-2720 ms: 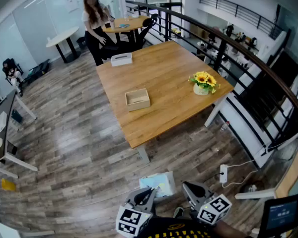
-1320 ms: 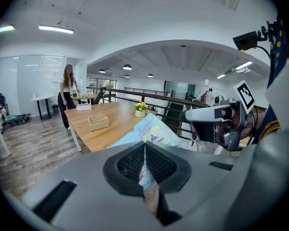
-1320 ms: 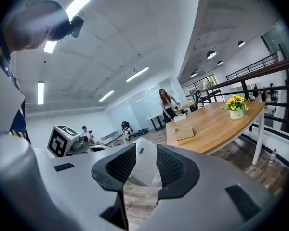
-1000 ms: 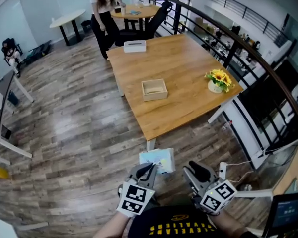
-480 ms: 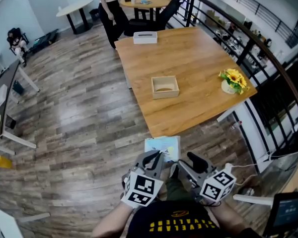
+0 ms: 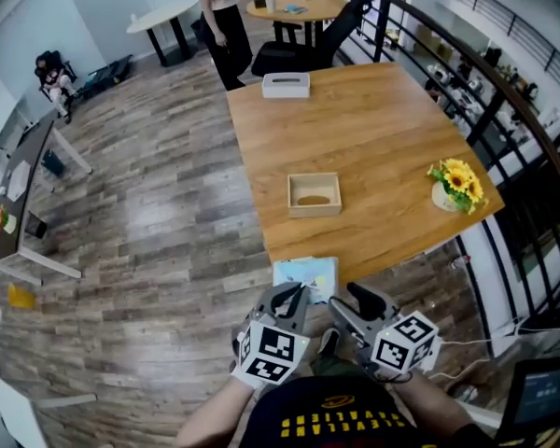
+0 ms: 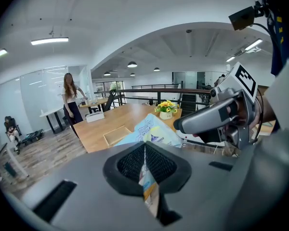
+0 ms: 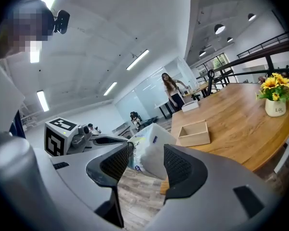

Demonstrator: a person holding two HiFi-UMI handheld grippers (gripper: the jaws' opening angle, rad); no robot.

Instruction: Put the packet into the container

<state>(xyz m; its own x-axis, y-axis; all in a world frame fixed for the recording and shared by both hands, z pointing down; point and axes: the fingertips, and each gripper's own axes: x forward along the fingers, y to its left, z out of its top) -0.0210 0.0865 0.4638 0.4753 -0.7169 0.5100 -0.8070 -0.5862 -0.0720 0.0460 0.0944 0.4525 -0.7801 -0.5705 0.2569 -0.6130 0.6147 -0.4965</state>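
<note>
below the table's near edge: we hold both grippers side by side over the wood floor (image 6: 149, 250), just short of the table (image 6: 373, 119).
left gripper (image 6: 292, 299): clamped on the packet (image 6: 306, 276). in the left gripper view the mesh pads (image 7: 159, 165) pinch its lower edge, no gap btw them.
packet: pale blue & white w/ some yellow print. it sticks up & fwd out of the left jaws, off the table, just before its near edge in the head view.
right gripper (image 6: 352, 303): just beside the left one. jaws stand wide & are opening. in the right gripper view the packet shows in the gap btw them, and we see neither pad pressing on it.
container (image 6: 315, 210): open-top wooden box on the table, toward the near edge, well apart from the packet.
rest of table: yellow flowers (image 6: 455, 183) in a white pot at the right edge. white box (image 6: 286, 85) at the far edge.
bkgd: a person (image 6: 226, 17) stands beyond the far end, near a black chair (image 6: 308, 49) & a round table (image 6: 303, 7).
</note>
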